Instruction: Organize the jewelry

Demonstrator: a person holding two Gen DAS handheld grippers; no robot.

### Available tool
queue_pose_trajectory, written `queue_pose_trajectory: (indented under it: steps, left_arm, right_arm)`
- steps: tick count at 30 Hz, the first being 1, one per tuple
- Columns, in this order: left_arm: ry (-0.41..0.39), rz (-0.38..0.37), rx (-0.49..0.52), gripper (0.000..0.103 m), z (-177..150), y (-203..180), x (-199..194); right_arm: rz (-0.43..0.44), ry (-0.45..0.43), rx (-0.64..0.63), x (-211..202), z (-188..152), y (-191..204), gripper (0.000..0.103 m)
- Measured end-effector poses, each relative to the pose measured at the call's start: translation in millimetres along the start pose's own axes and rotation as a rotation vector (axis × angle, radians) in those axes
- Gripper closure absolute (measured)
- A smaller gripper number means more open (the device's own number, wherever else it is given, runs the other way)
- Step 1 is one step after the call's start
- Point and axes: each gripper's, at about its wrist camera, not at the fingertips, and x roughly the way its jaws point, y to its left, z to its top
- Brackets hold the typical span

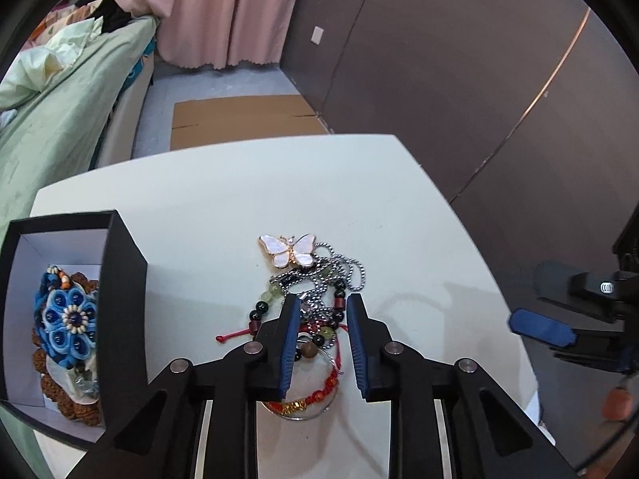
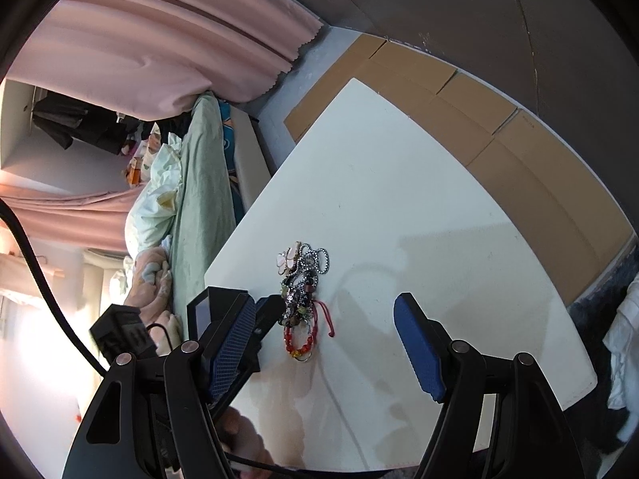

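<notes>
White surface (image 1: 223, 199) is carrying a jewelry tangle (image 1: 315, 299) running lengthwise between the narrowed, not yet clenched left claw (image 1: 322, 311); right claw (image 2: 325, 331) is hanging released nearby.

Soft indoor light, window glare at left, fisheye-bent dark edges.

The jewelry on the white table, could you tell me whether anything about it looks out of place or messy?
Yes. The butterfly pendant, its ball chain, a dark beaded bracelet and red cord bracelets lie tangled in one heap on the table, while the black box beside it already holds a blue flower piece.
</notes>
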Motion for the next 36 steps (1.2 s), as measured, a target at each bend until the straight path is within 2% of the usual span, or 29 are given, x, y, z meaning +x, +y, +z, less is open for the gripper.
queue_pose_trajectory:
  steps: [6,9,18,25,29,30,36]
  left_arm:
    - [0.013,0.071,-0.011,0.08,-2,3,14]
    - [0.031,0.058,-0.026,0.079,-2,5,20]
    - [0.045,0.099,0.066,0.079,-4,-3,21]
    - [0.062,0.083,0.061,0.079,0,-3,23]
    - [0.061,0.044,0.013,0.08,4,4,18]
    - [0.054,0.033,0.005,0.085,5,5,16]
    - [-0.01,-0.028,-0.029,0.085,15,9,-11]
  right_arm:
    - [-0.002,0.004,-0.002,1,0,-1,0.031]
    - [-0.002,0.01,-0.004,1,0,-1,0.031]
    - [-0.009,0.022,-0.024,5,-2,3,0.031]
    - [-0.026,0.041,-0.043,12,-3,6,0.031]
    - [-0.028,0.049,-0.057,15,-2,8,0.031]
    - [-0.028,0.049,-0.061,15,-2,9,0.031]
    - [-0.026,0.062,-0.059,19,4,6,0.031]
